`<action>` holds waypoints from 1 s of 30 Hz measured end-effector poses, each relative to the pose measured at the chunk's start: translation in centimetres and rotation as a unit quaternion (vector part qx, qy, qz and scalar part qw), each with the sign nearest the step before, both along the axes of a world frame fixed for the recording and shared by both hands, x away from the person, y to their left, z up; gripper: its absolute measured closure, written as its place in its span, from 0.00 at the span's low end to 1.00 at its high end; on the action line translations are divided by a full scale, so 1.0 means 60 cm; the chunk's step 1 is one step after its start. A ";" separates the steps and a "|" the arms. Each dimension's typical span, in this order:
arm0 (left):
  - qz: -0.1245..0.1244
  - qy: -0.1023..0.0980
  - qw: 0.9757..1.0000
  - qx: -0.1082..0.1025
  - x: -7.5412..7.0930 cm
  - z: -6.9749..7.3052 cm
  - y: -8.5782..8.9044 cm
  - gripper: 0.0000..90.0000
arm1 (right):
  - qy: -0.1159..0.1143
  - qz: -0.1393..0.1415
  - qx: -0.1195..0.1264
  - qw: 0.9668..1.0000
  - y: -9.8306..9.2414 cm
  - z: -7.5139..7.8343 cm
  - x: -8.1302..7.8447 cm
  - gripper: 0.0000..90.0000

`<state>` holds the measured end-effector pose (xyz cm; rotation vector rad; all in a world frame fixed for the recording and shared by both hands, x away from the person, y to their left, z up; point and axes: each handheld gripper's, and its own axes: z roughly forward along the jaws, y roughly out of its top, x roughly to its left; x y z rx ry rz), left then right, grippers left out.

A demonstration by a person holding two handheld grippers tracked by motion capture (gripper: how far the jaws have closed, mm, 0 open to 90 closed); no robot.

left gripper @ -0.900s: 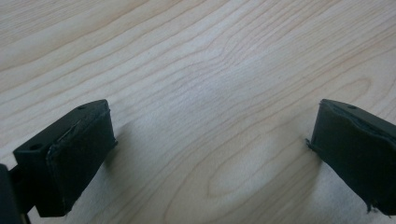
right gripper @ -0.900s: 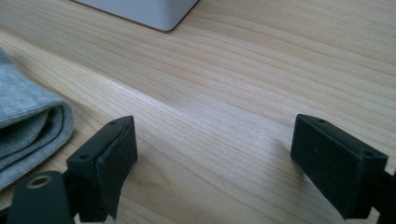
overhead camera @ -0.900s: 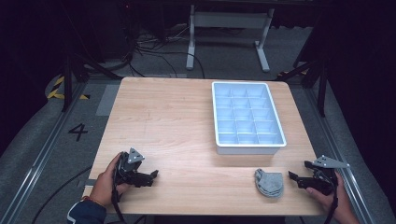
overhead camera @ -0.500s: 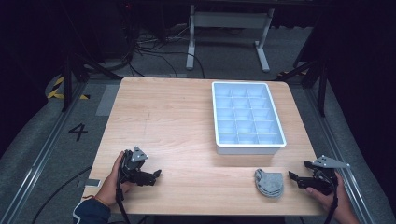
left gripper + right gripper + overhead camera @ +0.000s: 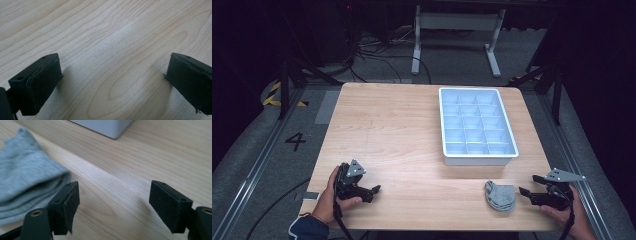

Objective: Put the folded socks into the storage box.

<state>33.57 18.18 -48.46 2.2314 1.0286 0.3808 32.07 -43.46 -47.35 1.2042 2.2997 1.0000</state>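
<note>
Spanning dark room: wooden table (image 5: 412,130)

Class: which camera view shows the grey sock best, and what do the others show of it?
The high view: the whole sock lies folded on the table, near the right gripper. The right gripper view shows part of it up close, beside its left jaw. The left gripper view looks at bare wood.

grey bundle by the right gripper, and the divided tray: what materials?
Grey bundle: soft knitted fabric, likely folded socks; fine ribbing and layered edges show in the right gripper view. Divided tray: probably moulded plastic, pale blue-white, smooth and slightly glossy, with thin uniform walls.
</note>
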 end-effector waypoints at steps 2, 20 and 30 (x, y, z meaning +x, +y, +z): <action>0.003 -0.003 1.000 0.000 0.000 0.000 0.002 0.01 | -0.009 0.012 0.006 1.000 0.008 0.009 -0.005 0.29; 0.002 -0.004 1.000 0.002 0.000 0.000 0.002 0.01 | -0.026 0.076 0.011 0.997 0.057 0.035 -0.027 0.32; 0.002 -0.005 1.000 0.002 0.000 0.000 0.002 0.01 | -0.031 0.091 0.011 0.995 0.070 0.042 -0.032 0.32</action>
